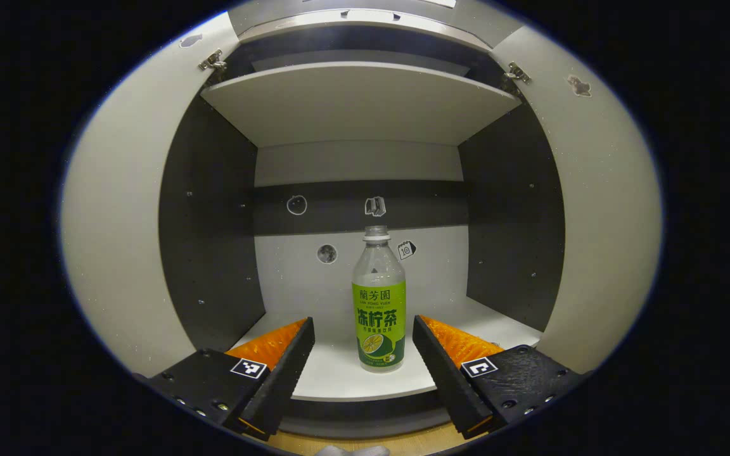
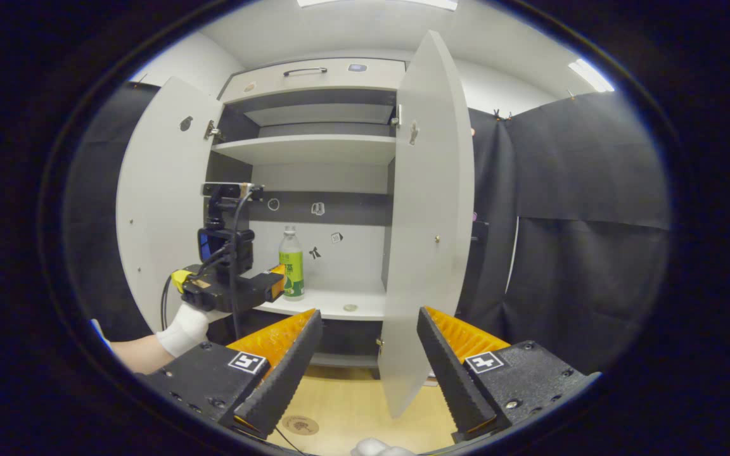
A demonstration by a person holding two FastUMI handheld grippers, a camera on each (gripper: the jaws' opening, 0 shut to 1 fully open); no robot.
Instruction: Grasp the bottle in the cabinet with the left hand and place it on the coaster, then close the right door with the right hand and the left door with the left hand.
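Bottle [image 1: 378, 304] upright on the lower shelf [image 1: 339, 380] of the cabinet [image 1: 358, 101], toward the front edge, framed between the fingers of the left gripper [image 1: 363, 339] and untouched by either. Spread wide, jaws level with the label. Clear plastic, pale cap, green label round the lower half. Right gripper [image 2: 369, 335] gaping too, empty, well back from the shelf, facing the edge of the open right door [image 2: 425, 221]. Left door [image 2: 159, 202] swung out as well.

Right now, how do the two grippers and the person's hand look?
Each gripper, left and right, has two wedge-shaped fingers with ridged inner faces, on black bases carrying square black-and-white markers. In the right gripper view, the left gripper carries a camera on top, black cables and a yellow part; the hand wears a white glove.
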